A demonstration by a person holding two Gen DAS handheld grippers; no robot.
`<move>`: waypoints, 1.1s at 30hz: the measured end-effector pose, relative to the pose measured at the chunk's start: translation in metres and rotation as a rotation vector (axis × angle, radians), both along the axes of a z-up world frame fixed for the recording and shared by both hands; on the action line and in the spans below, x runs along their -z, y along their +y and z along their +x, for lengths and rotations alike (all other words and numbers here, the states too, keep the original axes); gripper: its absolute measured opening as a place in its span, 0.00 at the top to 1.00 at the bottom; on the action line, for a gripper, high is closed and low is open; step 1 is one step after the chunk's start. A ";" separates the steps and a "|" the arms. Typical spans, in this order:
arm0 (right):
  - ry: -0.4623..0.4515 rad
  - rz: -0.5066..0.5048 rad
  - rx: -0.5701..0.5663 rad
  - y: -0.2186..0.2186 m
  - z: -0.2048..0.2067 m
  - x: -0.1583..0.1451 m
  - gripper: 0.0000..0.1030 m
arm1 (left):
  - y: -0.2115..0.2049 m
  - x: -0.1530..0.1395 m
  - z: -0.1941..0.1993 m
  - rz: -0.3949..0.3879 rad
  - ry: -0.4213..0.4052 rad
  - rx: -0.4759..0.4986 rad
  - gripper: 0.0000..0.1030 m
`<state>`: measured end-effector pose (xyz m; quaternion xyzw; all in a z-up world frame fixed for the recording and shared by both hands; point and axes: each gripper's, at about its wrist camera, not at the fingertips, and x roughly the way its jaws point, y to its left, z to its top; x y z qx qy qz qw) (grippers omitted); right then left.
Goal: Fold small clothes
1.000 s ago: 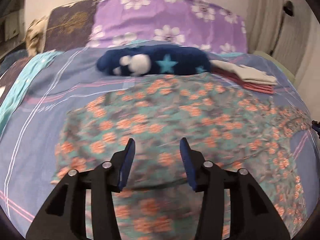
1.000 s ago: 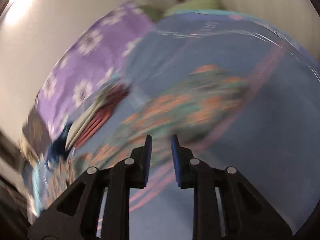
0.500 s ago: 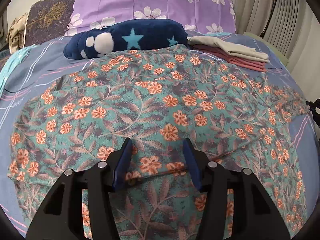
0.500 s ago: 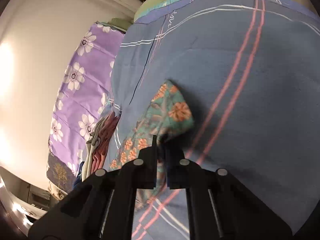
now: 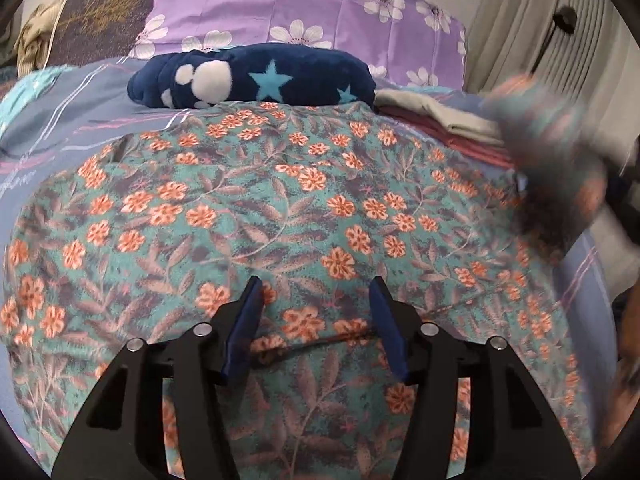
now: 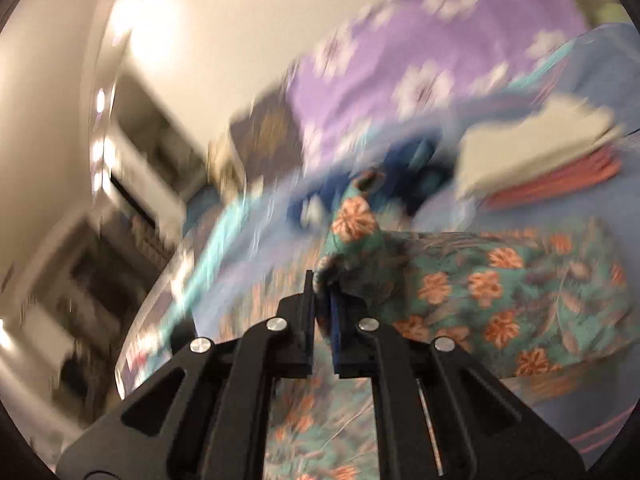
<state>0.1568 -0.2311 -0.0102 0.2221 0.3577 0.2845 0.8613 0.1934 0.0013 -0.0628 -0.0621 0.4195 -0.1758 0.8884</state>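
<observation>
Two grippers are mine here. Spread flat across the blue bedsheet (image 5: 60,128), the floral garment (image 5: 280,216) fills most of the bed below my left gripper (image 5: 316,316); its long axis runs side to side in that view. Its far edge touches the navy star blanket (image 5: 256,76), with the purple pillow (image 5: 304,8) behind that. A folded stack of clothes (image 5: 440,120) sits just beside the garment's far right part. Bare sheet shows only along the left edge and in a strip at the right.

My left gripper hangs over the cloth, jaws partly apart, nothing between them. My right gripper (image 6: 322,292) is pinched tight on an end of the garment (image 6: 354,220), lifted off the bed, the fabric trailing away to the right. That view is badly blurred.
</observation>
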 end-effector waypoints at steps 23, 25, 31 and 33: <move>-0.018 -0.234 -0.289 0.047 -0.045 0.049 0.59 | 0.002 -0.010 -0.004 -0.330 0.141 0.064 0.41; -0.002 -0.233 -0.258 0.037 -0.047 0.050 0.58 | 0.001 -0.010 -0.004 -0.350 0.151 0.070 0.41; 0.021 -0.217 -0.179 0.021 -0.044 0.050 0.57 | -0.006 -0.009 -0.004 -0.404 0.178 0.084 0.35; 0.025 -0.220 -0.181 0.028 -0.034 0.051 0.52 | -0.006 -0.009 -0.005 -0.417 0.178 0.086 0.31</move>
